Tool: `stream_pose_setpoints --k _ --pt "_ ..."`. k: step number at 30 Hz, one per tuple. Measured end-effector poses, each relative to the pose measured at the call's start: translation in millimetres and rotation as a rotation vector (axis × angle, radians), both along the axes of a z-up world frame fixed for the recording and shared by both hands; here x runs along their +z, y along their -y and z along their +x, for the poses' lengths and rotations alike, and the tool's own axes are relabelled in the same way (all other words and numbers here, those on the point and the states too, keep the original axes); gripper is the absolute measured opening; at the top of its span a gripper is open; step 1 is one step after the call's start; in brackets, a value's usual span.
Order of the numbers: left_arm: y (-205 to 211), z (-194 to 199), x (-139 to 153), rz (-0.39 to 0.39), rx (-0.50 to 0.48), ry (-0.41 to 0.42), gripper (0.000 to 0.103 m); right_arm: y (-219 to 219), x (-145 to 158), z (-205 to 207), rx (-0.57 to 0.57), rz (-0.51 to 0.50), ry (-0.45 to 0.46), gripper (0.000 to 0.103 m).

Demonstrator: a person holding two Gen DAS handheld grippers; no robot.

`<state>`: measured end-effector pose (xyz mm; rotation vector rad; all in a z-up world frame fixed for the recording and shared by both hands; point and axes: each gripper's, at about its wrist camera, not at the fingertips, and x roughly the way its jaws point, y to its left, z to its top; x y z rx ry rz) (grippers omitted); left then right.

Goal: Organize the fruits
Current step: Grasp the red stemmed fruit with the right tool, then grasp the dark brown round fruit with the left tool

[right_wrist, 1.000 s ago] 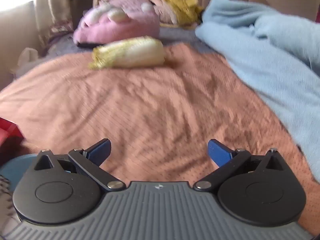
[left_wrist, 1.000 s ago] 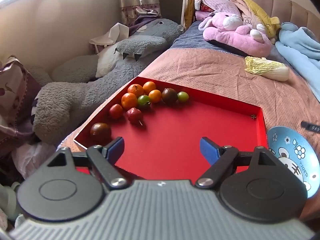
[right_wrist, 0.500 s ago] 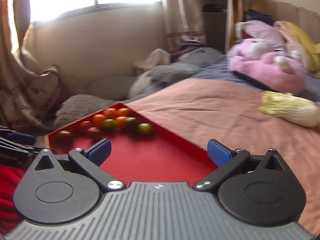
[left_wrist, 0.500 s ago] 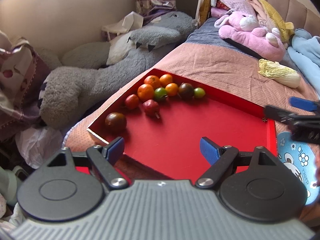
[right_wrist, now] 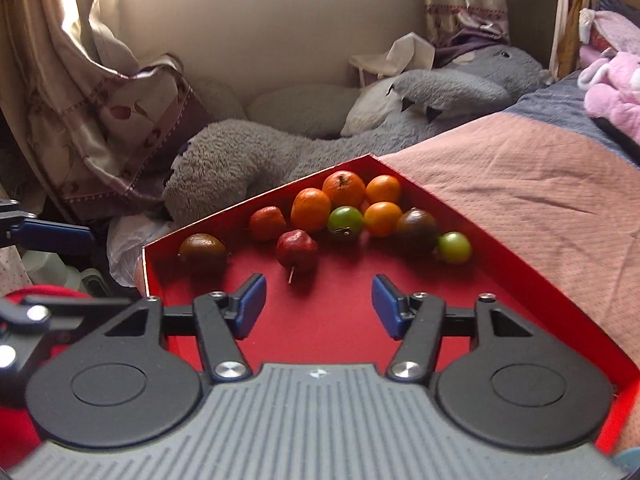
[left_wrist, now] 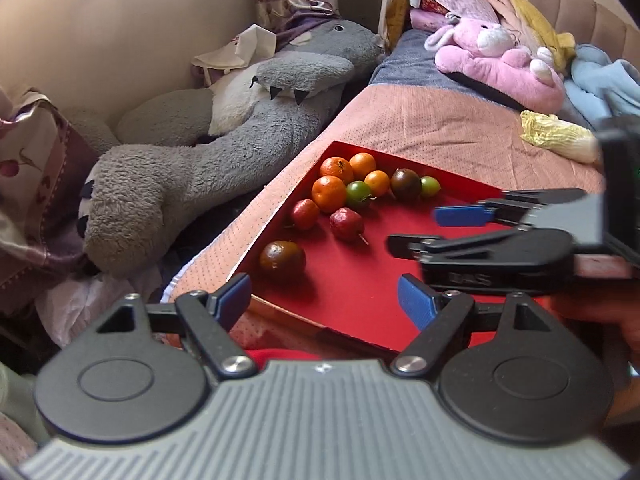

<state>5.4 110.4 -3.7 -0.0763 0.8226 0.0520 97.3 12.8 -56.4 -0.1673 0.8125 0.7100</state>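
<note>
Although the fruits [right_wrist: 348, 216] all sit clustered in the far corner of the red tray [right_wrist: 520, 280] on the bed [right_wrist: 520, 184], none is sorted yet. Right tongs [right_wrist: 318, 306], half open and just narrowing, hold nothing; left tongs [left_wrist: 324, 300] gape empty.

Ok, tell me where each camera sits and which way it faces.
Left wrist: sits on the left claw, looks down along its fingers over the red tray; the right claw crosses from the right.
Right wrist: sits on the right claw, jaws just closing, empty, facing the tray corner; the left claw's tip shows at left.
Shared: tray, fruits, grey plush.
</note>
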Motion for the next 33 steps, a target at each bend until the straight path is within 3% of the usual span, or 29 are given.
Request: stream_pose_setpoints --k 9,12,14,18,22,28,33 --pt "-11 13 -9 -0.042 0.014 -0.061 0.082 -44 -33 33 0.029 -0.057 -0.065 0.05" --pt "-14 14 -10 -0.063 0.014 -0.068 0.082 -51 -36 37 0.036 -0.065 -0.048 0.049" --pt "-13 15 -10 -0.059 0.014 -0.072 0.082 -56 -36 38 0.047 -0.081 -0.033 0.037" --pt "-12 17 -11 -0.063 0.014 -0.079 0.082 -58 -36 35 0.053 -0.087 -0.008 0.036" --pt "-12 17 -11 -0.062 0.012 -0.078 0.082 -46 -30 32 0.014 -0.074 -0.019 0.036" --pt "-15 12 -8 -0.095 -0.013 -0.037 0.082 17 -10 2 -0.065 -0.002 -0.021 0.036" --pt "-10 21 -4 -0.057 -0.078 -0.016 0.081 53 5 -29 -0.102 0.07 -0.028 0.036"
